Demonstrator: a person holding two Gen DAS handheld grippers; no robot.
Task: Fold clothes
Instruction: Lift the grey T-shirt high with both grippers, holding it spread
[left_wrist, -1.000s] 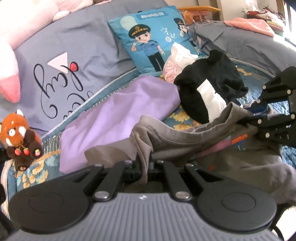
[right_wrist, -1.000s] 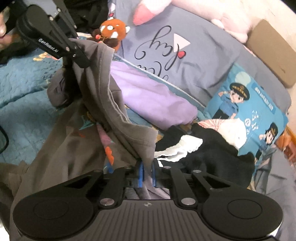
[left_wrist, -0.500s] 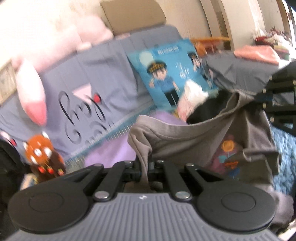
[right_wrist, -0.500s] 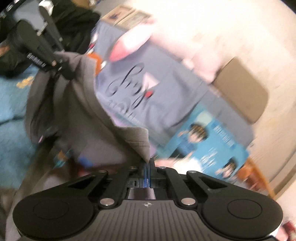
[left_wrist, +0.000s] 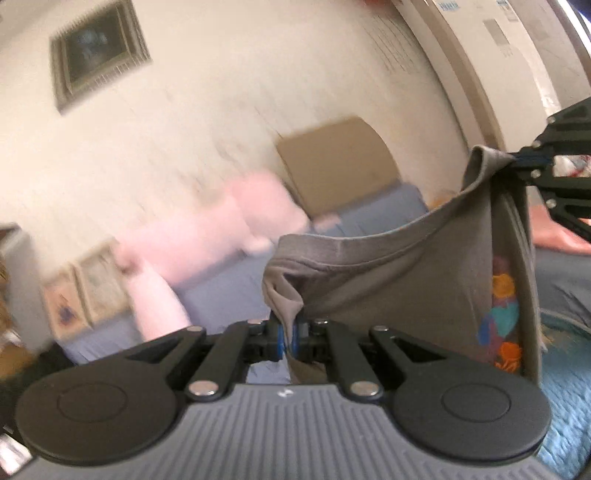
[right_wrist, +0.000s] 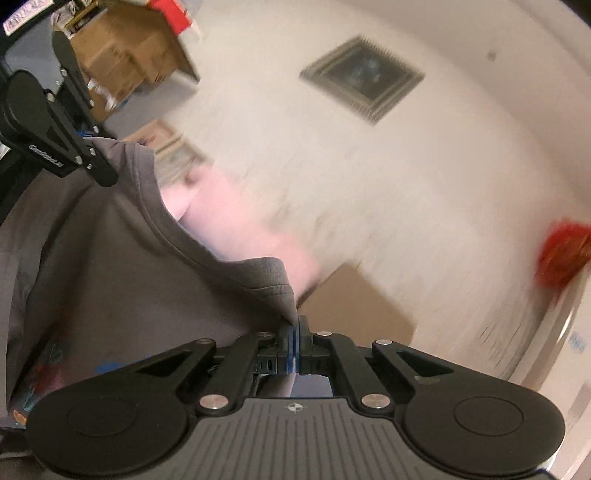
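A grey T-shirt (left_wrist: 413, 280) with a coloured print hangs stretched in the air between both grippers. My left gripper (left_wrist: 287, 334) is shut on one shoulder of it, the cloth bunched between the blue pads. My right gripper (right_wrist: 294, 338) is shut on the other shoulder; the shirt (right_wrist: 110, 266) drapes down to its left. The neckline sags between the two grips. In the left wrist view the right gripper (left_wrist: 517, 160) shows at the far right, pinching the shirt's corner. In the right wrist view the left gripper (right_wrist: 90, 147) shows at the upper left.
Both views are tilted up and blurred by motion. A pink plush toy (left_wrist: 221, 225) and a brown cushion (left_wrist: 340, 162) lie on grey-blue bedding below a cream wall with a framed picture (right_wrist: 364, 75). Cardboard boxes (right_wrist: 125, 55) stand at the upper left.
Both grippers have lifted the grey shirt off the bed and raised it high. The views swung up from the bed and pillows to the wall. The shirt now hangs spread between them.
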